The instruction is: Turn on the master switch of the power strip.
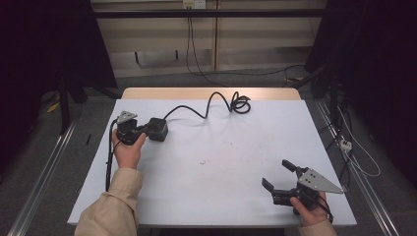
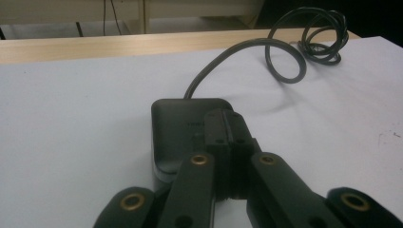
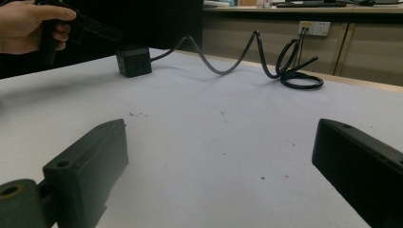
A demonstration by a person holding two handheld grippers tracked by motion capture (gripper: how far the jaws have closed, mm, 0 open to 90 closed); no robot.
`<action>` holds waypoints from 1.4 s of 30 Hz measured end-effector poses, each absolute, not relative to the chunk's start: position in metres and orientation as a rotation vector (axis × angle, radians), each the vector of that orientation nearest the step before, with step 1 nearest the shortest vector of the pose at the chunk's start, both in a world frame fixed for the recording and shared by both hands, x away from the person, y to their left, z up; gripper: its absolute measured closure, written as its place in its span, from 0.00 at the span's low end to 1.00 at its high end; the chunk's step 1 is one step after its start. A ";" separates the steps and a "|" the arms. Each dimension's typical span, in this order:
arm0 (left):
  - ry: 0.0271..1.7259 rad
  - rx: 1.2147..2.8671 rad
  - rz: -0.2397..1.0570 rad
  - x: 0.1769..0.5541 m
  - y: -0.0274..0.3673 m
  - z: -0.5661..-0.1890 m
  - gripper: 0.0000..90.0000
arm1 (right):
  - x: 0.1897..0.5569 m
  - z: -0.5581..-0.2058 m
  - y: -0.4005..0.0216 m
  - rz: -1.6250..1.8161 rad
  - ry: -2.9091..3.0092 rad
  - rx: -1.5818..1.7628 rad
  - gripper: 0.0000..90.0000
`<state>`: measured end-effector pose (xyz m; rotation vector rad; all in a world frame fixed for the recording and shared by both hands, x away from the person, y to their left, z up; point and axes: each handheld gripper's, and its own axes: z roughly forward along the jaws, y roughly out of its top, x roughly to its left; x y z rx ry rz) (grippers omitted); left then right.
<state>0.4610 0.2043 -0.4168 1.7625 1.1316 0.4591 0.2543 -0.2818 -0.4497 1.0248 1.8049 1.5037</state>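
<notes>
At the left of the table, the left gripper sits against a black cube-shaped power block, which rests on the white surface near the far-left corner. In the left gripper view the jaws are pressed together, their tips lying over the top face of the block rather than clamping its sides, so it looks like a press or nudge and not a lift. To do this well, I judge the tips should stay centred on the top face and the push go straight, since an off-centre push would likely tip or turn the block against the stiffness of its cable. That cable arches rightward along the far edge and ends in a loose coil; slack there seems ample, so dragging should not bind. The left hand holds the gripper from behind with the forearm angled in from the lower left, sleeve resting low. Far to the right, near the front corner, the right gripper lies low in the right hand, its jaws spread wide and holding nothing, pointed across the table toward the block, well apart from it.
</notes>
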 end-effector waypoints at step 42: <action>1.145 1.781 0.476 0.474 0.202 -0.417 1.00 | 0.254 -0.450 -0.281 1.509 1.810 1.023 0.05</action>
